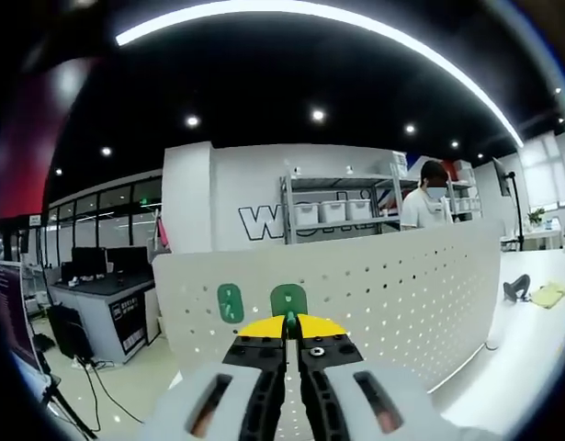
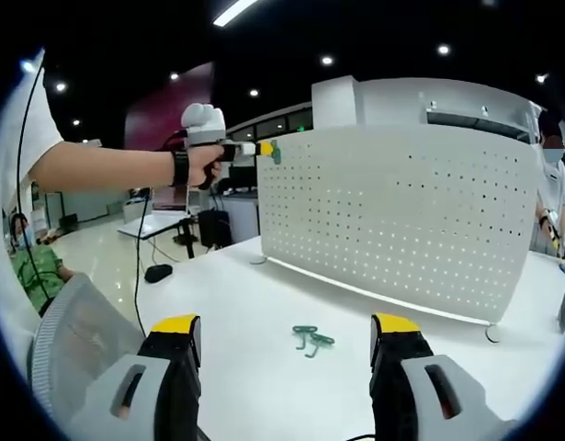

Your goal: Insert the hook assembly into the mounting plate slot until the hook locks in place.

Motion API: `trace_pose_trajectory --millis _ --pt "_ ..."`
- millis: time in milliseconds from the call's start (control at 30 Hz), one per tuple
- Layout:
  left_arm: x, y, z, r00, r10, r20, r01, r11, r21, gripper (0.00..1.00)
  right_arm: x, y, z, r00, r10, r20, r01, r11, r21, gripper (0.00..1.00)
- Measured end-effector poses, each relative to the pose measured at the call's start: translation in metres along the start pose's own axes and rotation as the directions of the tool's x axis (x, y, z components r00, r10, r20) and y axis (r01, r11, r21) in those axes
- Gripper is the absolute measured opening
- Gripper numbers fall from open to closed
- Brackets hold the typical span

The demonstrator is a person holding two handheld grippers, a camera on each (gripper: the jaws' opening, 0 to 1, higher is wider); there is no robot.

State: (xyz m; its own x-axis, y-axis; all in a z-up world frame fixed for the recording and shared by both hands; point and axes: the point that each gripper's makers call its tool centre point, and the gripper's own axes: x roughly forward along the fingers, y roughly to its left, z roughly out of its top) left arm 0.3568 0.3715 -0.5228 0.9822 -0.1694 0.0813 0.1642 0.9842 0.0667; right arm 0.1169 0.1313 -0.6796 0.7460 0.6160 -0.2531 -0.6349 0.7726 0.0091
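- Nearest in the left gripper view, the left gripper has its jaws pressed together, pinching a green hook by its lower edge; the hook's rounded plate stands up above the yellow tips.
- Just past the hook is the white pegboard, upright on the table. The hook sits right at the board's face, near its top edge; whether it touches cannot be told. A second green hook is already on the board, just beside the held one.
- Judged from this, the step in hand is the insertion itself: hook brought to the board, not yet seen locked. The next move calls for lining the hook's prongs up with the holes, then pushing in and seating it until it catches.
- In the right gripper view, the right gripper is spread wide, holding and touching nothing, low over the white table.
- Between its jaws and farther off, spare hooks lie flat on the table, in front of the board.
- Farther still, a person's hand holds the left gripper against the pegboard's upper corner, the green hook at its tip.
- Beyond the board are office desks, shelves and another person standing.
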Motion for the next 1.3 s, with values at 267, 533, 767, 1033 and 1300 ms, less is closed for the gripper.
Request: trace_pose_trajectory --millis 267,533,767,1033,1300 --pt "0.013 0.002 -0.004 1.0 0.004 -0.017 -0.003 1.0 0.006 0.03 0.0 -0.004 -0.001 1.0 -0.006 -0.007 0.006 1.0 -0.006 0.77" --pt "0.024 0.004 -0.005 1.0 -0.007 -0.031 0.008 0.999 0.036 0.03 -0.002 -0.006 -0.005 1.0 -0.019 -0.02 0.018 1.0 -0.013 0.77" --pt "0.03 0.008 -0.006 0.999 0.001 -0.033 0.0 0.999 0.033 0.03 -0.004 -0.008 -0.008 0.999 -0.03 -0.026 0.03 1.0 -0.01 0.77" --pt "0.041 0.011 -0.007 0.999 0.005 -0.034 -0.004 1.0 0.03 0.03 -0.005 -0.012 -0.008 0.999 -0.042 -0.027 0.042 0.999 -0.002 0.76" --pt "0.05 0.015 -0.011 0.999 0.02 -0.046 -0.019 1.0 0.012 0.03 -0.003 -0.011 -0.008 0.999 -0.032 -0.023 0.032 1.0 0.001 0.75"
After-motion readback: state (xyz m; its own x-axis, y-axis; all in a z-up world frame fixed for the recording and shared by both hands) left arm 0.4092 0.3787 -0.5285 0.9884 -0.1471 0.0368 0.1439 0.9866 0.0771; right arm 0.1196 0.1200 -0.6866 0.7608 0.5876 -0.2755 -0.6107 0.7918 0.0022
